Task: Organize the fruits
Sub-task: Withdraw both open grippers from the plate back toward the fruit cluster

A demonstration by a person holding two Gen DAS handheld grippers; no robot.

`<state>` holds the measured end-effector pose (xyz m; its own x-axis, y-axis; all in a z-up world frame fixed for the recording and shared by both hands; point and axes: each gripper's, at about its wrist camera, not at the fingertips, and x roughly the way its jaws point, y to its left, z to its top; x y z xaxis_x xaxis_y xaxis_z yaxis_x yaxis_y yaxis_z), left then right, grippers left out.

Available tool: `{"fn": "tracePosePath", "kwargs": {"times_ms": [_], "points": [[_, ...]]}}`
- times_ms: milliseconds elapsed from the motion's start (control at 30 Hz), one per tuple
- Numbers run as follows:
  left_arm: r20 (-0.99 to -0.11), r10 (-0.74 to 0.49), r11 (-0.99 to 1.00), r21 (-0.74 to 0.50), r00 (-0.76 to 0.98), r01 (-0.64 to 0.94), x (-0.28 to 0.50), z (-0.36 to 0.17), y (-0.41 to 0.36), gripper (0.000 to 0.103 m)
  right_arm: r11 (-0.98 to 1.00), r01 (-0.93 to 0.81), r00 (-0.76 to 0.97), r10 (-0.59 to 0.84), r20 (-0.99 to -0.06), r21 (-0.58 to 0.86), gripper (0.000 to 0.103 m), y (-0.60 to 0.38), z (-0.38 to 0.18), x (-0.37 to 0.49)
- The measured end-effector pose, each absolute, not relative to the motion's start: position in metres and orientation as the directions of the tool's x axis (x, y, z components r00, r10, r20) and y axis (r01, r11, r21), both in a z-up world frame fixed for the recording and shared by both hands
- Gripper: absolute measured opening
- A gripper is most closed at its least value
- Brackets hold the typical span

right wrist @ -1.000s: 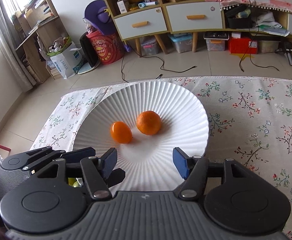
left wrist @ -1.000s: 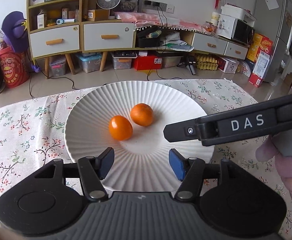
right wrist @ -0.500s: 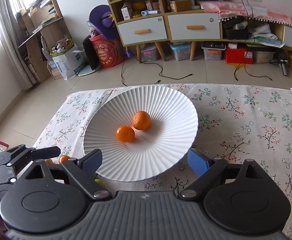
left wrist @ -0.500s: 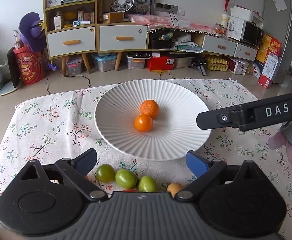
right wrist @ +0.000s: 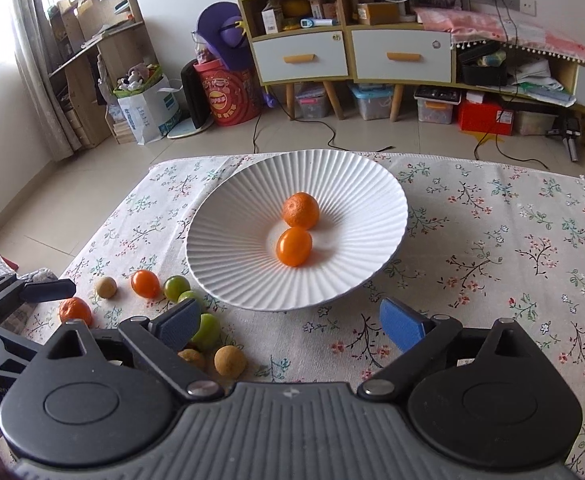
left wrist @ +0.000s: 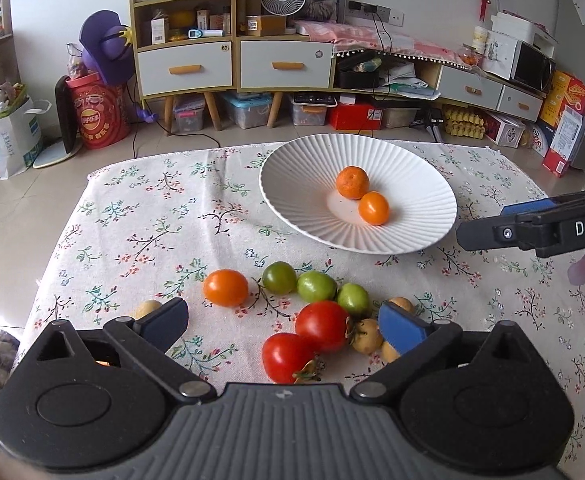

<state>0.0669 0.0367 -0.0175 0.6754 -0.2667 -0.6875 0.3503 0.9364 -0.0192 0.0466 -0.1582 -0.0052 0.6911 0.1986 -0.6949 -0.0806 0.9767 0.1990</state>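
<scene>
Hovering with jaws opening and nothing between them, the left gripper (left wrist: 282, 322) and right gripper (right wrist: 290, 324) should each straddle one loose tomato (left wrist: 225, 287) squarely before carrying it to the plate (left wrist: 292, 216).

So the plate (left wrist: 292, 168) sits on the tablecloth (left wrist: 152, 216) toward the far side, with a mandarin (left wrist: 352, 182) and a smooth round fruit (left wrist: 373, 208) touching in its middle, the mandarin farther back. Near the plate, on the cloth, a loose row of fruits (left wrist: 316, 286) runs left to right, and two tomatoes (left wrist: 320, 326) lie nearer still. Behind the table stands a cabinet (left wrist: 232, 64).
</scene>
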Motion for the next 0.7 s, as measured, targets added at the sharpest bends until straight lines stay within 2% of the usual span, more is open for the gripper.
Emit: {"fn": "tracePosePath", "kwargs": {"times_ms": [367, 700], "points": [[-0.689, -0.233, 0.942, 0.015, 0.686, 0.335, 0.039, -0.029, 0.071, 0.095, 0.972, -0.180, 0.681, 0.233, -0.694, 0.150, 0.099, -0.128, -0.017, 0.019], [-0.666, -0.290, 0.901, 0.051, 0.687, 0.431, 0.029, -0.047, 0.085, 0.095, 0.965, -0.236, 0.646, 0.245, -0.723, 0.116, 0.099, -0.107, -0.041, 0.005]]}}
